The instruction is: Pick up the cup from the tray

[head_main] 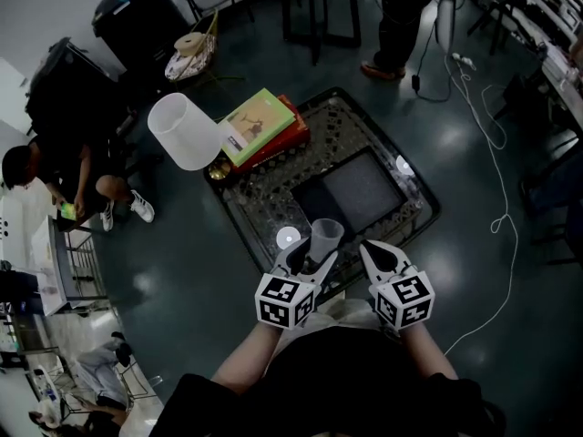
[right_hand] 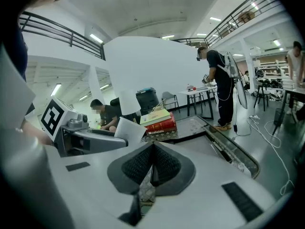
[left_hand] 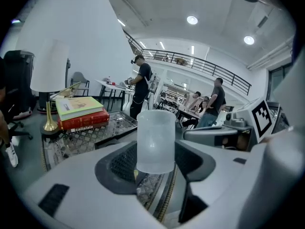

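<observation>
- Glass-topped table (head_main: 428, 209) with a patterned frame is sitting on the dark floor and taking up the middle of the head view.
- Dark rectangular tray (head_main: 364, 185) is lying flat on the table, toward its right half.
- One person (head_main: 41, 176) is sitting on the floor well left of the table. Another (head_main: 401, 16) is standing beyond its far side.
- Lamp (head_main: 185, 130) with a white shade is standing at the table's far-left corner, its brass base just beside the books.
- Books (head_main: 264, 124) are lying stacked flat, green on top of red, between the lamp and the tray's far-left corner.
- Left gripper (head_main: 312, 260) is hovering over the table's near edge. Its jaws are clamping the cup from both sides, with the ribbed pads (left_hand: 121, 163) pressing against the cup wall.
- Right gripper (head_main: 373, 251) is sitting just beside the left one, on its right. Its jaws are squeezed fully together, the pads meeting tip to tip and gripping nothing.
- Cup (left_hand: 155, 140), frosted and translucent, is standing upright, mouth up, between the left jaws.
  - It is off the tray, near the tray's near-left corner and over the table's near rim.
  - In the left gripper view its base is hanging clear of the patterned glass below it.
</observation>
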Demonstrator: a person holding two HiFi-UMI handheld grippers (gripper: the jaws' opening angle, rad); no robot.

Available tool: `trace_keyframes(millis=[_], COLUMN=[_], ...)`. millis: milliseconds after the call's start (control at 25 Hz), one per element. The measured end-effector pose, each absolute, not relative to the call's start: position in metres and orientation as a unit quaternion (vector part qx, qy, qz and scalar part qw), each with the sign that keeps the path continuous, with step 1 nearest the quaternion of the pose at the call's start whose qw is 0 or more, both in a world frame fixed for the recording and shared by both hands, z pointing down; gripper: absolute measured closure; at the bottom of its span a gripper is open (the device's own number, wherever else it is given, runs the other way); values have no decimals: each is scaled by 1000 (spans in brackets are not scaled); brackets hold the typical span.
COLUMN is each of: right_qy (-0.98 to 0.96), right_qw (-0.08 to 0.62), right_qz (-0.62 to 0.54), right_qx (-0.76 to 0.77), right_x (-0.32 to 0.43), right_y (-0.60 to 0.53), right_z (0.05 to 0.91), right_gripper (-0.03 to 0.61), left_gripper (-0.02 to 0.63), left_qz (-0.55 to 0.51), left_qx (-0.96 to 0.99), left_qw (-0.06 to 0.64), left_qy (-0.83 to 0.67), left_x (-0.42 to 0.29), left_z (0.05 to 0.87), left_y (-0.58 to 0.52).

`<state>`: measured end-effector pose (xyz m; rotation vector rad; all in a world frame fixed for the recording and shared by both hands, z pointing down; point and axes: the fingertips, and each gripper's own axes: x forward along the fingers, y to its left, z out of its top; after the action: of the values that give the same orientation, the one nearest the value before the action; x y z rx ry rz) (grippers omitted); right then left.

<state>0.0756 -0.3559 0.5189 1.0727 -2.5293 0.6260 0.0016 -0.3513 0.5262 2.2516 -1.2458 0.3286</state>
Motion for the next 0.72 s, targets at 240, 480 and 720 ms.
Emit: trace_keyframes(millis=[240,480,720], right_qy=[-892,-892,-892], right_qw=[166,168,170], right_qz=[207,201,199], right_qx=[367,369,369], right_x=[70,71,70], right_y=[-357,-359,-358], right_z=[517,516,516], right_gripper=[566,566,566], left_gripper=[365,365,365], left_qz=[115,116,114], left_qx=[833,834,833], left_qw=[268,261,266], left_qy=[-470,-473,-472], left_x=[-2,-2,-2], left_z=[524,523,525], left_y=[-352,-354,-355])
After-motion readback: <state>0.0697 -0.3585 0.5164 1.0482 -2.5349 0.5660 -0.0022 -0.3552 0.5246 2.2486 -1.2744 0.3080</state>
